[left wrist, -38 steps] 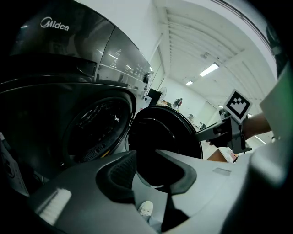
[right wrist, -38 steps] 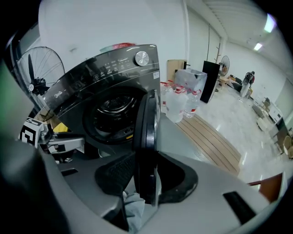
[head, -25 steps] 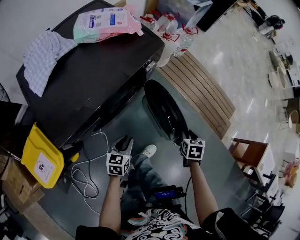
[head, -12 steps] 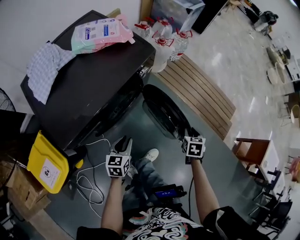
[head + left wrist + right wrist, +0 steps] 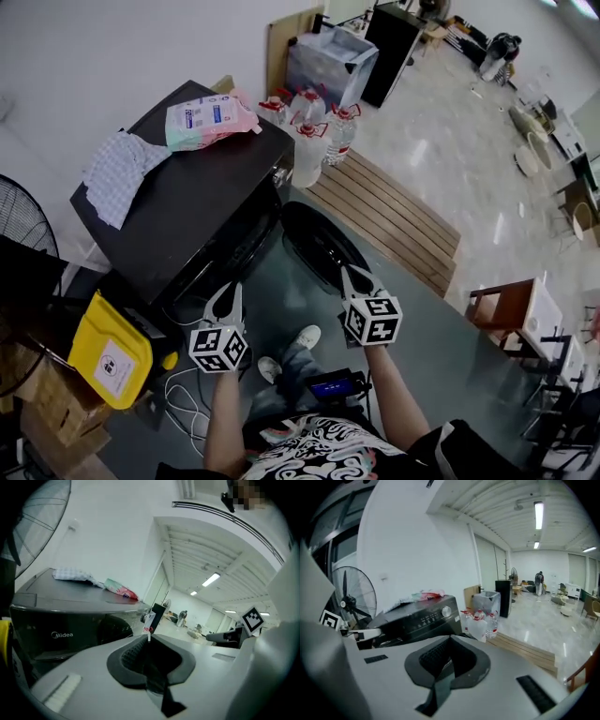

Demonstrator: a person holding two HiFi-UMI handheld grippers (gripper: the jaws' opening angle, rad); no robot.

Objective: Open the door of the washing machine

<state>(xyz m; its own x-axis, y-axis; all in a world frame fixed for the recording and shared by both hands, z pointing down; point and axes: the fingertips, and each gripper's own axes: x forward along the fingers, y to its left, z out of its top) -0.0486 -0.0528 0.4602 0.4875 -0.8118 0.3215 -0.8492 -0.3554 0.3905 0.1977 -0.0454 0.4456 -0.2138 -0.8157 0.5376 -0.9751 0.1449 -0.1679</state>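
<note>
The black washing machine (image 5: 187, 216) stands at upper left, and its round door (image 5: 319, 246) hangs swung open toward the floor. My left gripper (image 5: 232, 291) is held in the air in front of the machine, its jaws closing with nothing between them. My right gripper (image 5: 349, 274) is raised just in front of the open door's rim, shut and empty, touching nothing. The left gripper view shows the left gripper (image 5: 148, 638) with tips together and the machine's front (image 5: 56, 630) beyond. In the right gripper view the right gripper (image 5: 450, 639) points at the control panel (image 5: 422, 613).
A plaid cloth (image 5: 117, 173) and a detergent pouch (image 5: 211, 117) lie on the machine's top. Water bottles (image 5: 314, 131) and a wooden slatted platform (image 5: 389, 211) sit to its right. A yellow container (image 5: 108, 352), a fan (image 5: 23, 220) and floor cables (image 5: 192, 398) are at left.
Both grippers have risen and their jaws have closed. The right gripper has come up from the open door's edge. The door stays open.
</note>
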